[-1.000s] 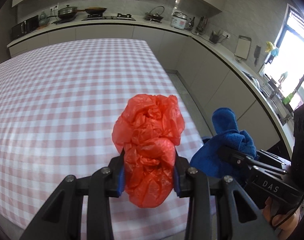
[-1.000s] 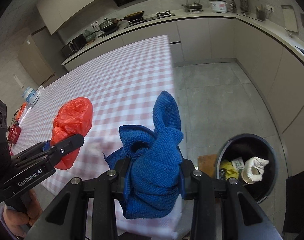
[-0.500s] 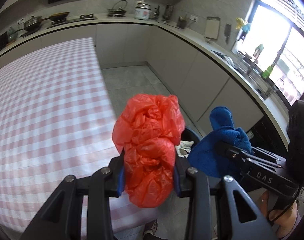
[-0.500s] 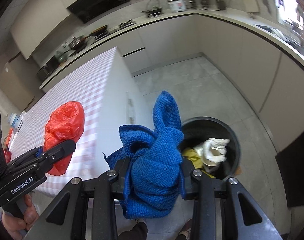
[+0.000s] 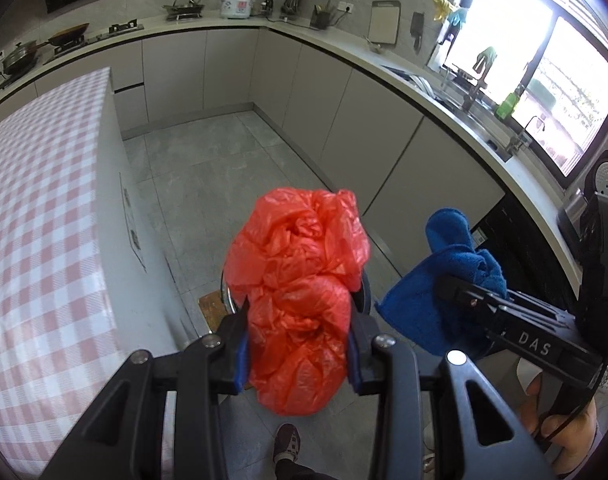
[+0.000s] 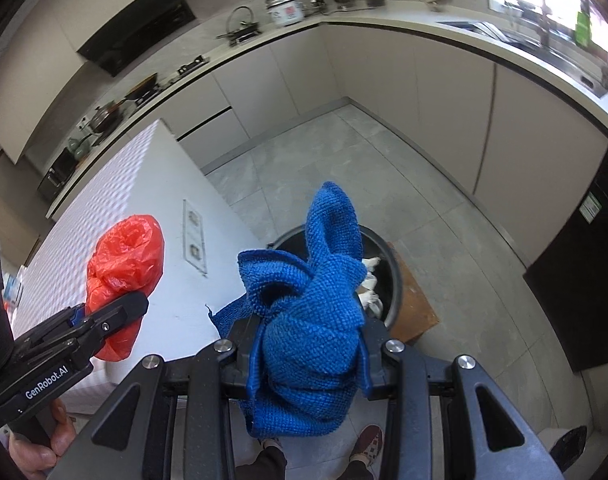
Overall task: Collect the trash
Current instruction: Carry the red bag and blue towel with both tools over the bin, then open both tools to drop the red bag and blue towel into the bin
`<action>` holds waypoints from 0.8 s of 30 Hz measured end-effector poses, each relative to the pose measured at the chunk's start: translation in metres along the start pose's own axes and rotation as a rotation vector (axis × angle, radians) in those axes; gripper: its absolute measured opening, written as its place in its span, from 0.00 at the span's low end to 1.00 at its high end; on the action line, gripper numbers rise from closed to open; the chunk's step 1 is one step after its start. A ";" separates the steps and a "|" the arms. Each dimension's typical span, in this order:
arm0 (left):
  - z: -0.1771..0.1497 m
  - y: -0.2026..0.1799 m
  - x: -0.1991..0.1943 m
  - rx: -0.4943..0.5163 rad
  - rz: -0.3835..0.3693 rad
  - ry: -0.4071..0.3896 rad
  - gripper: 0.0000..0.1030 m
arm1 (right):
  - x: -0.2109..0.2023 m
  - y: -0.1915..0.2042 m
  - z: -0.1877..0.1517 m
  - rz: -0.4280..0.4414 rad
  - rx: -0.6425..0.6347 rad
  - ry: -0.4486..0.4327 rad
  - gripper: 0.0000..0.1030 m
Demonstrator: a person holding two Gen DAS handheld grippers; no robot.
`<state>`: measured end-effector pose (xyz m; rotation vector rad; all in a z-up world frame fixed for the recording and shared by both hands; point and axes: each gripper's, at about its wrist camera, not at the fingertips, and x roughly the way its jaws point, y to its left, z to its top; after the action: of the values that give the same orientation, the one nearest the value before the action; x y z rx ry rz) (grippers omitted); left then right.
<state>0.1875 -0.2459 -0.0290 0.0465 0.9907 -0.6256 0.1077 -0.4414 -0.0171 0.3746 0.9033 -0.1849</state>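
Now both loads hang over the floor, with the bin the mark for the drop.

Seen from the right wrist, the right gripper is clamped on the blue cloth; the black bin lies just beyond at about 1 o'clock, nearer this hand. At 9 o'clock, the left gripper pinches the red plastic bag, which hides most of the bin.
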 end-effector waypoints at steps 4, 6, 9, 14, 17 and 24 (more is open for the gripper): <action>-0.001 -0.004 0.016 -0.012 0.006 0.033 0.37 | 0.006 -0.011 0.001 -0.008 0.017 0.012 0.37; -0.002 -0.005 0.022 -0.023 0.007 0.048 0.37 | 0.011 -0.017 0.003 -0.010 0.023 0.019 0.37; -0.003 -0.006 0.032 -0.036 0.021 0.059 0.37 | 0.021 -0.023 0.007 -0.011 0.031 0.031 0.37; -0.004 -0.006 0.052 -0.053 0.040 0.094 0.37 | 0.044 -0.023 0.012 -0.012 0.025 0.059 0.37; -0.004 -0.005 0.065 -0.062 0.053 0.110 0.37 | 0.062 -0.023 0.013 -0.009 0.021 0.081 0.37; -0.006 0.002 0.091 -0.081 0.077 0.139 0.38 | 0.107 -0.026 0.015 -0.012 -0.015 0.121 0.37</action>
<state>0.2192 -0.2849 -0.1047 0.0571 1.1428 -0.5164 0.1751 -0.4711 -0.0997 0.3696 1.0263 -0.1679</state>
